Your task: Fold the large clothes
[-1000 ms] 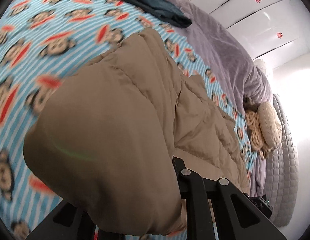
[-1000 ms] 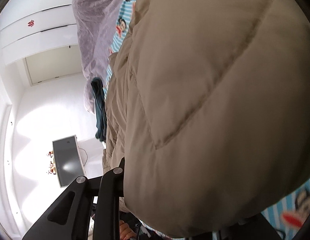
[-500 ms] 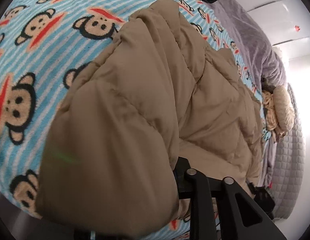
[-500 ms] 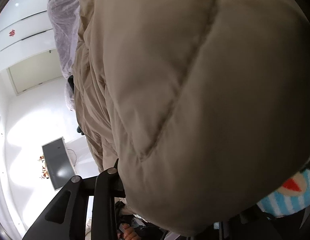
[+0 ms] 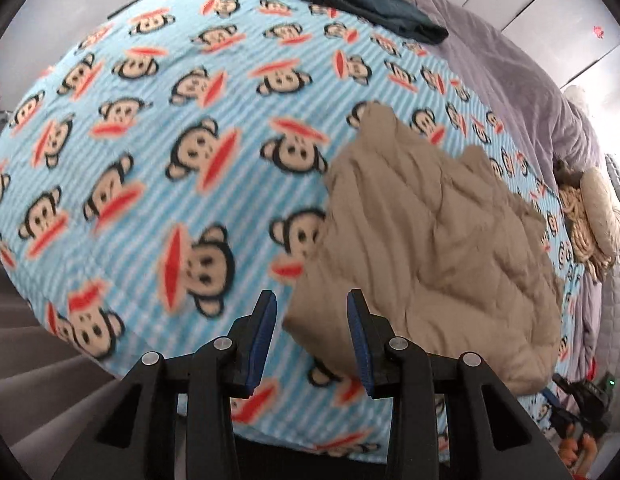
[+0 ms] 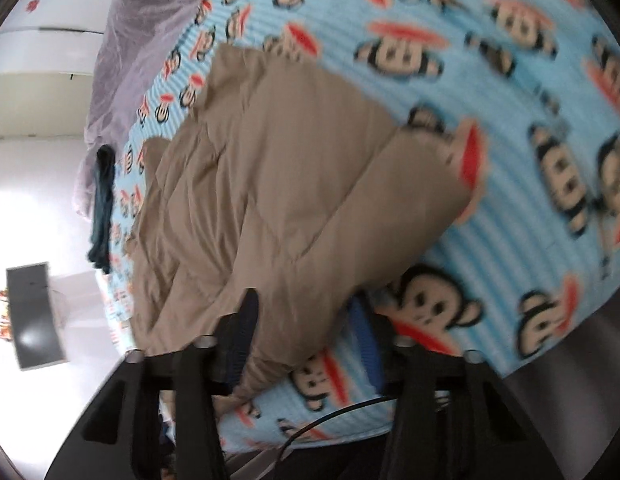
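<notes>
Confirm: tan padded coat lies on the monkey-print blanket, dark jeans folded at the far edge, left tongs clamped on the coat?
Not quite. In the left wrist view the left tongs stand open with nothing pinched; the coat lies just past them. The rest holds: the coat rests on the blanket, and the jeans lie at the far edge.

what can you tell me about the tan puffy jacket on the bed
The tan quilted jacket looks like soft padded fabric with stitched channels, bunched and creased, lying folded on the blue monkey-print blanket. Its near corner sits between the right gripper fingers, which look parted. The left gripper stands open just beside its edge.
</notes>
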The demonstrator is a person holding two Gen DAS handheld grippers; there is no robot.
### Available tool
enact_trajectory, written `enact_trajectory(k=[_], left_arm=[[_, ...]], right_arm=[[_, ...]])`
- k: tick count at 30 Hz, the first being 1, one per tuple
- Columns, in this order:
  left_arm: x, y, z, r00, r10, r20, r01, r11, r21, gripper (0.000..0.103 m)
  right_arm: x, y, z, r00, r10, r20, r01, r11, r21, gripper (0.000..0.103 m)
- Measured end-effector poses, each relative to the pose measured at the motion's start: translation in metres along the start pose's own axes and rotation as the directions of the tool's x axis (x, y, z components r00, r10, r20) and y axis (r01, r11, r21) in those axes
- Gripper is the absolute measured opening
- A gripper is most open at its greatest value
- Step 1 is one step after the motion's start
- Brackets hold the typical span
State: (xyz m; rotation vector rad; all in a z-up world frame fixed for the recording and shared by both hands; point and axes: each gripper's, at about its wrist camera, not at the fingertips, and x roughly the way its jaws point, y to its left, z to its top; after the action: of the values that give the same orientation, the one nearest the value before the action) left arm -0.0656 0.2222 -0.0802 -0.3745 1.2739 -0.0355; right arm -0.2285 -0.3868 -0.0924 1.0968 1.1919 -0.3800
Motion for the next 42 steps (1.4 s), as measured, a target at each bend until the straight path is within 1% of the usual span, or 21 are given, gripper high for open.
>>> enact_trajectory(k=[1, 3, 4, 6, 7, 9, 10, 12, 15, 20, 24, 25, 26, 27, 28, 29, 32, 34, 38, 41, 42], left_arm=[[0.004, -0.002, 0.003, 1.0, 0.006, -0.002, -0.006, 1.0, 0.015, 0.038], [0.015, -0.011, 0.007, 1.0, 0.018, -0.011, -0.018, 0.999, 0.045, 0.038], [0.024, -0.02, 0.007, 0.999, 0.026, -0.019, -0.025, 0.998, 0.06, 0.038], [0.051, -0.031, 0.005, 0.994, 0.102, -0.046, -0.096, 0.989, 0.109, 0.038], [0.065, -0.032, 0.004, 0.988, 0.14, -0.06, -0.131, 0.982, 0.133, 0.038], [0.084, -0.028, 0.0, 0.982, 0.165, -0.092, -0.151, 0.978, 0.143, 0.038], [0.089, -0.026, -0.001, 0.981, 0.168, -0.1, -0.153, 0.978, 0.14, 0.042], [0.087, -0.026, 0.002, 0.976, 0.194, -0.094, -0.18, 0.973, 0.144, 0.05], [0.081, -0.028, 0.006, 0.974, 0.206, -0.098, -0.185, 0.964, 0.191, 0.05], [0.072, -0.037, 0.014, 0.969, 0.233, -0.086, -0.205, 0.946, 0.252, 0.05], [0.07, -0.042, 0.019, 0.974, 0.206, -0.1, -0.174, 0.95, 0.26, 0.05], [0.069, -0.042, 0.02, 0.974, 0.204, -0.102, -0.171, 0.95, 0.261, 0.053], [0.069, -0.042, 0.021, 0.974, 0.202, -0.106, -0.168, 0.95, 0.262, 0.063], [0.069, -0.042, 0.021, 0.974, 0.2, -0.104, -0.168, 0.951, 0.26, 0.09], [0.067, -0.042, 0.021, 0.976, 0.197, -0.091, -0.168, 0.952, 0.255, 0.098], [0.062, -0.043, 0.019, 0.979, 0.19, -0.07, -0.167, 0.953, 0.252, 0.098], [0.062, -0.044, 0.021, 0.979, 0.191, -0.074, -0.166, 0.951, 0.26, 0.098], [0.064, -0.046, 0.022, 0.98, 0.185, -0.08, -0.159, 0.954, 0.253, 0.098], [0.067, -0.044, 0.027, 0.979, 0.179, -0.095, -0.153, 0.96, 0.236, 0.098], [0.069, -0.046, 0.028, 0.978, 0.182, -0.1, -0.151, 0.955, 0.256, 0.098], [0.07, -0.046, 0.029, 0.978, 0.182, -0.101, -0.149, 0.953, 0.264, 0.098]], right_arm=[[-0.007, 0.013, -0.006, 0.999, -0.032, 0.028, 0.033, 0.999, -0.031, 0.028], [-0.021, 0.031, -0.014, 0.993, -0.087, 0.084, 0.097, 0.988, -0.12, 0.027], [-0.019, 0.044, -0.013, 0.99, -0.101, 0.099, 0.116, 0.98, -0.162, 0.027], [-0.005, 0.056, -0.014, 0.989, -0.118, 0.09, 0.136, 0.963, -0.234, 0.027], [0.007, 0.064, -0.011, 0.987, -0.143, 0.078, 0.159, 0.952, -0.262, 0.027], [0.025, 0.067, -0.014, 0.979, -0.195, 0.058, 0.203, 0.932, -0.299, 0.027], [0.038, 0.065, -0.014, 0.972, -0.233, 0.04, 0.234, 0.923, -0.305, 0.027], [0.051, 0.057, -0.013, 0.965, -0.261, 0.018, 0.255, 0.924, -0.284, 0.027], [0.058, 0.055, -0.012, 0.963, -0.267, 0.018, 0.262, 0.928, -0.266, 0.027], [0.067, 0.053, -0.015, 0.949, -0.314, 0.027, 0.308, 0.907, -0.286, 0.027], [0.071, 0.072, -0.015, 0.933, -0.357, 0.04, 0.353, 0.893, -0.277, 0.029], [0.069, 0.077, -0.018, 0.932, -0.361, 0.042, 0.358, 0.893, -0.272, 0.032], [0.068, 0.08, -0.019, 0.931, -0.362, 0.044, 0.36, 0.894, -0.268, 0.033], [0.067, 0.084, -0.021, 0.929, -0.366, 0.048, 0.365, 0.892, -0.265, 0.033], [0.069, 0.093, -0.025, 0.927, -0.372, 0.055, 0.372, 0.889, -0.267, 0.033], [0.067, 0.096, -0.027, 0.925, -0.374, 0.063, 0.376, 0.885, -0.275, 0.033], [0.064, 0.116, -0.037, 0.927, -0.364, 0.091, 0.374, 0.868, -0.327, 0.034], [0.068, 0.129, -0.043, 0.932, -0.35, 0.094, 0.359, 0.856, -0.373, 0.039], [0.079, 0.155, -0.055, 0.948, -0.313, 0.066, 0.308, 0.839, -0.448, 0.045], [0.088, 0.168, -0.066, 0.956, -0.293, 0.033, 0.272, 0.835, -0.479, 0.048], [0.091, 0.172, -0.069, 0.957, -0.288, 0.022, 0.262, 0.833, -0.487, 0.051]])
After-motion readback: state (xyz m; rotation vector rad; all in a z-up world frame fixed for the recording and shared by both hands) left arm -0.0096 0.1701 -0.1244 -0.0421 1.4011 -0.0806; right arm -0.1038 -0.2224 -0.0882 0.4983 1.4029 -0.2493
